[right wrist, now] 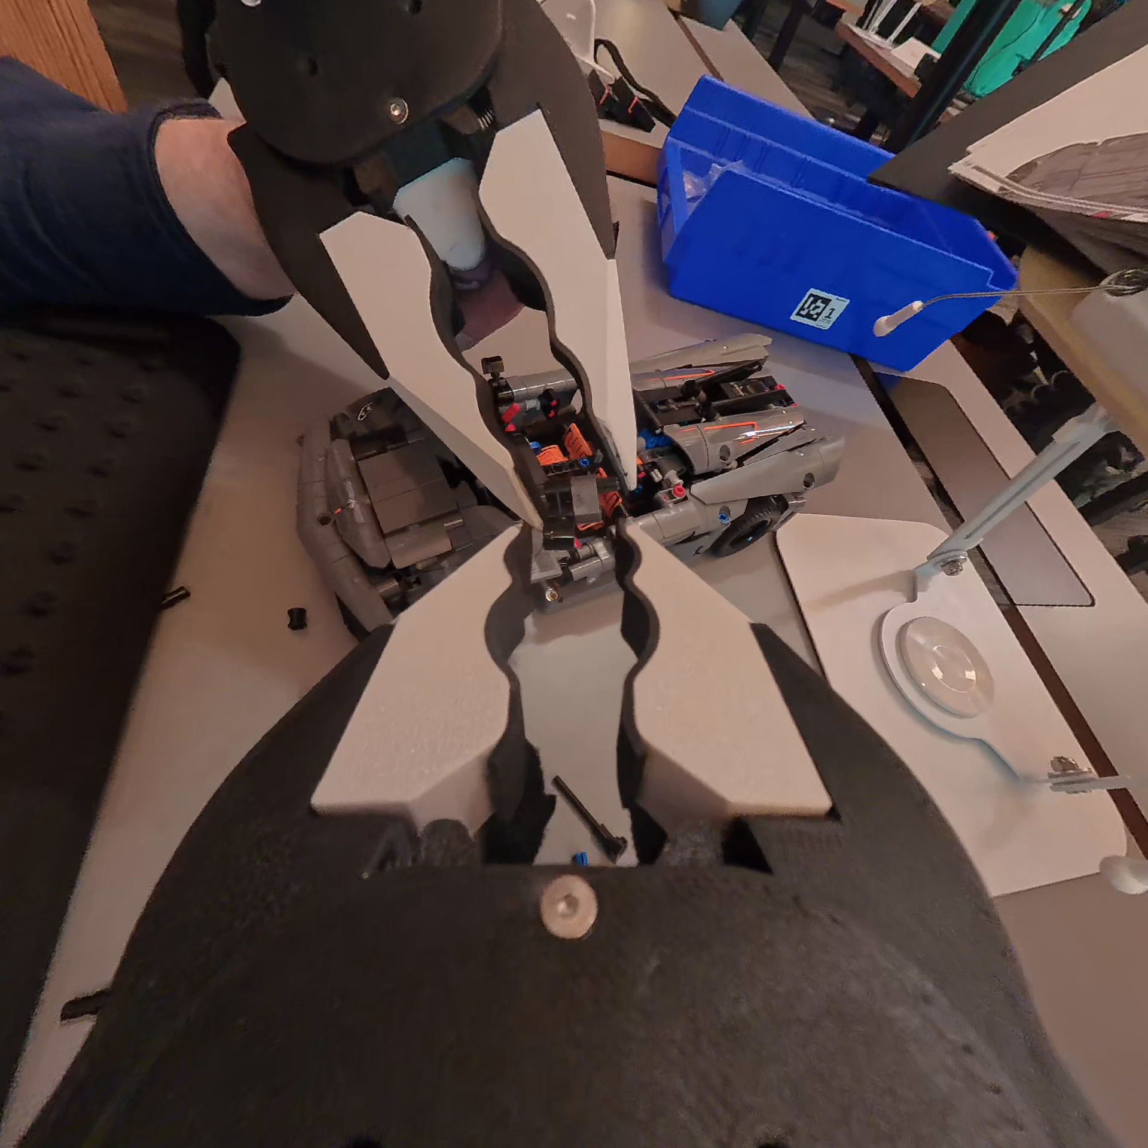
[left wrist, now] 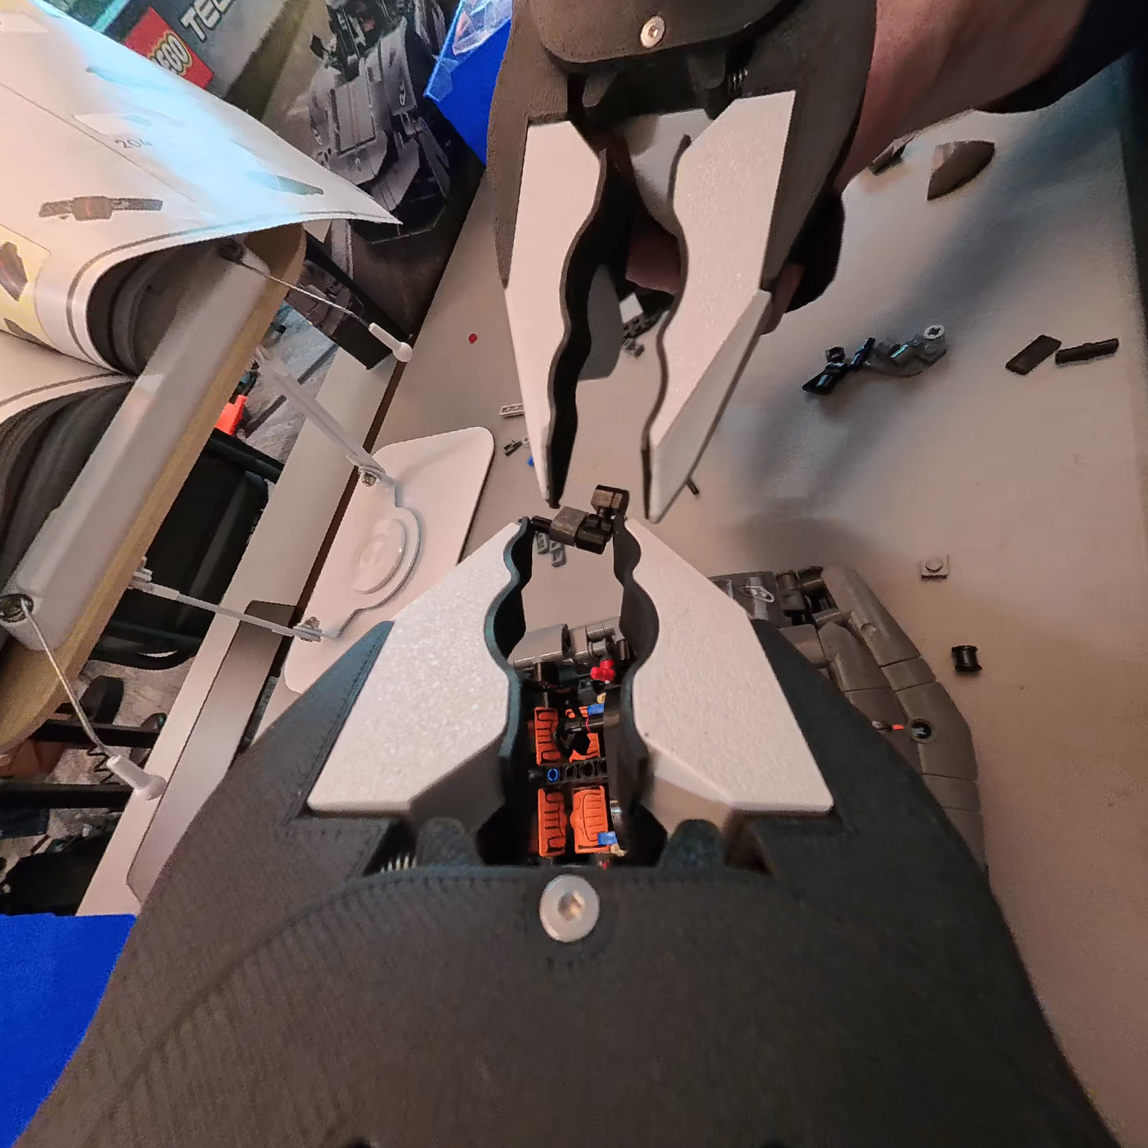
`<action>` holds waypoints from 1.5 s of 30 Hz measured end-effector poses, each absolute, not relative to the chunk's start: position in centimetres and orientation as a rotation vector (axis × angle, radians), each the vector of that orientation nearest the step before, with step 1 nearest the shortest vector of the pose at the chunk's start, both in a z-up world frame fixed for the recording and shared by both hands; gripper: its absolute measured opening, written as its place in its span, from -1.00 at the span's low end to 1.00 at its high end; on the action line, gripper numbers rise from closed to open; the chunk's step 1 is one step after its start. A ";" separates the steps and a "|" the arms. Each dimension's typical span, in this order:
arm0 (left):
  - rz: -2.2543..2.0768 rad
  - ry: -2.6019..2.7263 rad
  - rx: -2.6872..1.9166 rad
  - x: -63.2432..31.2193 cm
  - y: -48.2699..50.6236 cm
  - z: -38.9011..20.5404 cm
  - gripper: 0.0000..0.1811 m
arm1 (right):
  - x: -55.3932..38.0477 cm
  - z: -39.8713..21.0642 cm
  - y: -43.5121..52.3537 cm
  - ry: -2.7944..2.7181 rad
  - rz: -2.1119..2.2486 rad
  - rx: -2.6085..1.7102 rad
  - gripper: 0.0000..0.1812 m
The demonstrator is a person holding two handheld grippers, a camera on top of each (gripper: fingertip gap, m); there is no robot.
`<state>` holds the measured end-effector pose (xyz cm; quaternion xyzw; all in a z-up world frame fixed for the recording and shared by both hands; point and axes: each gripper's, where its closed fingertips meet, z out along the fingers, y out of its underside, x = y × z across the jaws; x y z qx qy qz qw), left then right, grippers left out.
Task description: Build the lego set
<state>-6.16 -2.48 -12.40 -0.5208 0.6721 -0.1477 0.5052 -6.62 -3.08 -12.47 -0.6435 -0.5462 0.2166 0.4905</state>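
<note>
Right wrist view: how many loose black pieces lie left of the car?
3. A black pin and a black bush sit just left of the car; another black piece lies nearer the camera at the table edge. More may hide under the right gripper.
</note>
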 end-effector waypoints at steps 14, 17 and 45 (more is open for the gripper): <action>-0.356 1.622 -1.238 -6.0 -2.8 -12.1 -0.74 | -7.0 -12.6 -3.4 -1.382 0.416 -1.494 -0.77; -0.361 1.618 -1.237 -6.0 -2.9 -12.0 -0.74 | -7.0 -12.4 -3.4 -1.388 0.400 -1.489 -0.77; -0.457 1.532 -1.273 -6.1 -2.0 -11.3 -0.74 | -6.7 -11.6 -2.8 -1.333 0.440 -1.502 -0.77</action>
